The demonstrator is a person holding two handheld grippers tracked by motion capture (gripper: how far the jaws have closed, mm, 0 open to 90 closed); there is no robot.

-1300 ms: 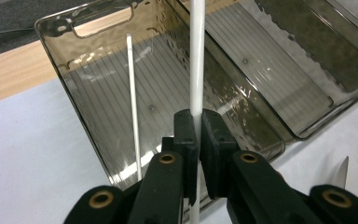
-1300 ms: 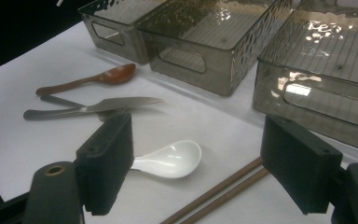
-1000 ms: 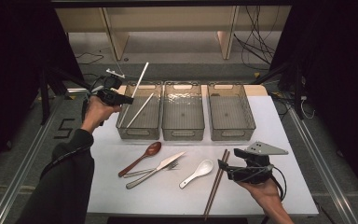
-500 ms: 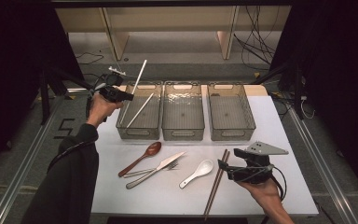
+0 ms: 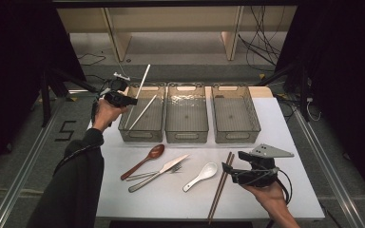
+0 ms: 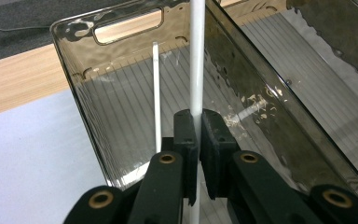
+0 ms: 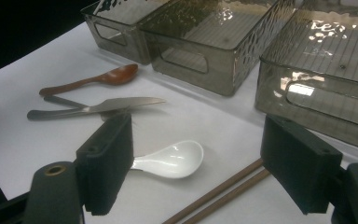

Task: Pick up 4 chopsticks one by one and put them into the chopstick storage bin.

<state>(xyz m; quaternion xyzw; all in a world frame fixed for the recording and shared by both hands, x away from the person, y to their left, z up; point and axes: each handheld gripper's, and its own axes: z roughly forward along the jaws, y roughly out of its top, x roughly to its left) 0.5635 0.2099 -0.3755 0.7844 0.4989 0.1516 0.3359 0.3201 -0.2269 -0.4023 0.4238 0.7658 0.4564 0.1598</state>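
Left gripper view has the white chopstick [image 6: 196,56] pinched dead centre between the left gripper [image 6: 198,133] fingers, clamped tight on it and hanging over the leftmost clear bin [image 5: 156,124], where its twin [image 5: 141,113] already leans inside. It looks light, stiff and pretty slick, so I'd guess it could swivel or slip in a pinch this narrow; gripping near mid-length seems safest. Right gripper [image 5: 229,173] sits with fingers wide apart, holding nothing, just over the brown chopsticks [image 5: 220,186] on the tabletop [image 5: 285,142].
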